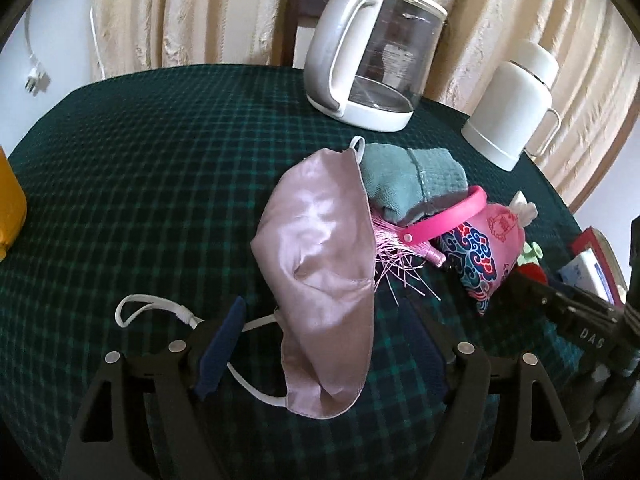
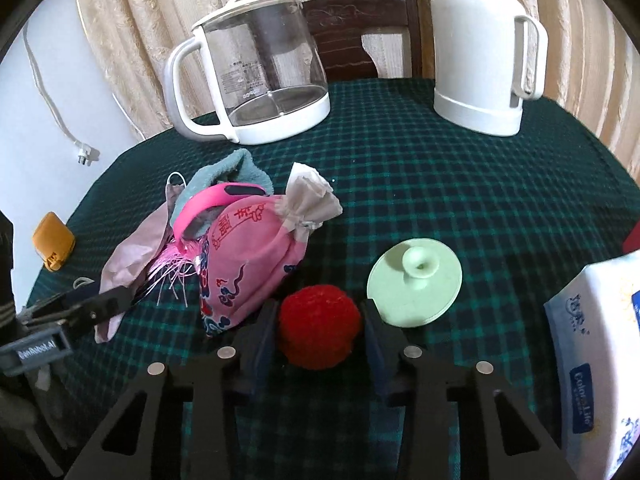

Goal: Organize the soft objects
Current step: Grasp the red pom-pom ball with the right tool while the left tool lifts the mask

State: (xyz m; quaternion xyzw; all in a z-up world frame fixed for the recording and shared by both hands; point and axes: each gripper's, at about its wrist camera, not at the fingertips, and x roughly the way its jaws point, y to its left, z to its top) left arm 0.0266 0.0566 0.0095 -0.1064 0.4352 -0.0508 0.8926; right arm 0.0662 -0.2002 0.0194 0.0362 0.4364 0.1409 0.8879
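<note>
Your left gripper (image 1: 320,364) is spread wide with the pink face mask (image 1: 320,272) lying between its fingers on the tabletop (image 1: 160,160), the mask's far end leaning on the folded teal cloth (image 1: 408,180). Your right gripper (image 2: 318,340) has its fingers closed on the red pompom (image 2: 318,330), just right of the pink pouch (image 2: 252,256) and near the green lid (image 2: 414,282).

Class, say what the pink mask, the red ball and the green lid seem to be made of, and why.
Mask: satin-like cloth, likely; it shines and creases. Ball: fuzzy yarn or plush, matte. Lid: smooth, hard plastic or silicone; hard to tell.
</note>
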